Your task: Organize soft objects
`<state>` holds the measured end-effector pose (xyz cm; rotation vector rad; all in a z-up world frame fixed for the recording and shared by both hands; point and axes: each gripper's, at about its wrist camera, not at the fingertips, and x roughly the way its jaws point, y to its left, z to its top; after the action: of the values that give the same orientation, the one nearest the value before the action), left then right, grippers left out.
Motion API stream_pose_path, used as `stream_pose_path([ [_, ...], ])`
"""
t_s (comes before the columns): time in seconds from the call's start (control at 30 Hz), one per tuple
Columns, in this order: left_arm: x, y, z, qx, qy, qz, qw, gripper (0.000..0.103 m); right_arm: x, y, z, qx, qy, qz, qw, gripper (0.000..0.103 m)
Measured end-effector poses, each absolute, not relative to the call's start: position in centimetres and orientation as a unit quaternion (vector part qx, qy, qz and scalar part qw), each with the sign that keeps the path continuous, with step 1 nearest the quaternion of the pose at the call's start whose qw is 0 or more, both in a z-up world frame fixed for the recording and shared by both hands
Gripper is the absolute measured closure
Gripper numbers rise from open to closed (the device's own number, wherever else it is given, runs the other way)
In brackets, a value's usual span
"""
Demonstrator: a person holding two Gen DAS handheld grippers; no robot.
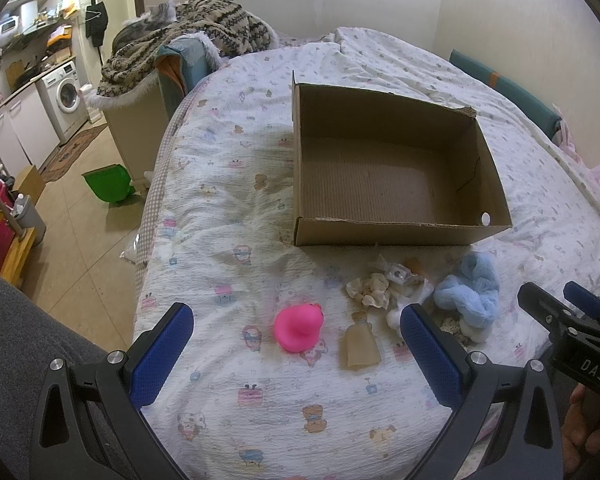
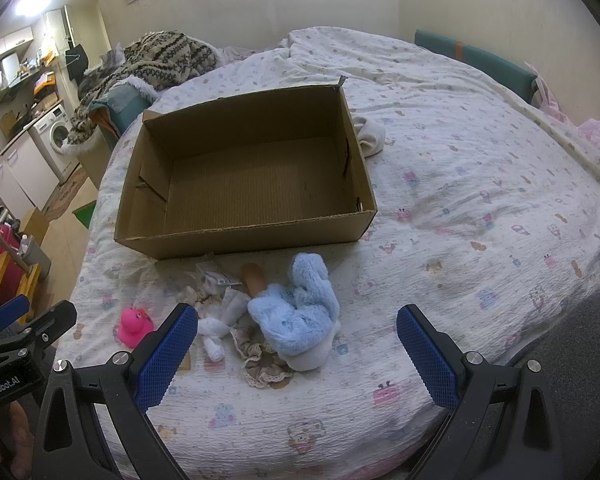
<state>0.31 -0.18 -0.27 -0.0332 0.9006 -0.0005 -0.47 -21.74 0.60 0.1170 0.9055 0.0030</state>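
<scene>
An empty cardboard box [image 1: 384, 204] [image 2: 260, 152] lies open on the bed. In front of it lie a pink rubber duck [image 1: 299, 327] [image 2: 134, 326], a fluffy light-blue soft item [image 1: 470, 294] [image 2: 300, 312], a white sock [image 2: 216, 330], a beige frilly scrunchie [image 2: 264, 368], a tan translucent piece [image 1: 360, 346] and a crumpled beige clump [image 1: 370, 290]. My left gripper [image 1: 298, 354] is open and empty, just before the duck. My right gripper [image 2: 298, 350] is open and empty, around the blue item's near end.
A cartoon-print quilt [image 1: 236, 208] covers the bed. A white cloth [image 2: 372, 134] lies beside the box's far right corner. A patterned blanket [image 1: 188, 36] is piled at the bed's far left. A green dustpan [image 1: 108, 182] is on the floor at left.
</scene>
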Motion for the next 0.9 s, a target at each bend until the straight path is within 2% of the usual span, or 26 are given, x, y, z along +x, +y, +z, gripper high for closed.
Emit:
stream_pose_path([
  [0.9, 0.9, 0.4, -1.1, -0.016, 0.452, 0.007, 0.892, 0.000, 0.8, -22.8, 0.4, 0.085, 0.463, 0.011, 0.882, 0.000],
])
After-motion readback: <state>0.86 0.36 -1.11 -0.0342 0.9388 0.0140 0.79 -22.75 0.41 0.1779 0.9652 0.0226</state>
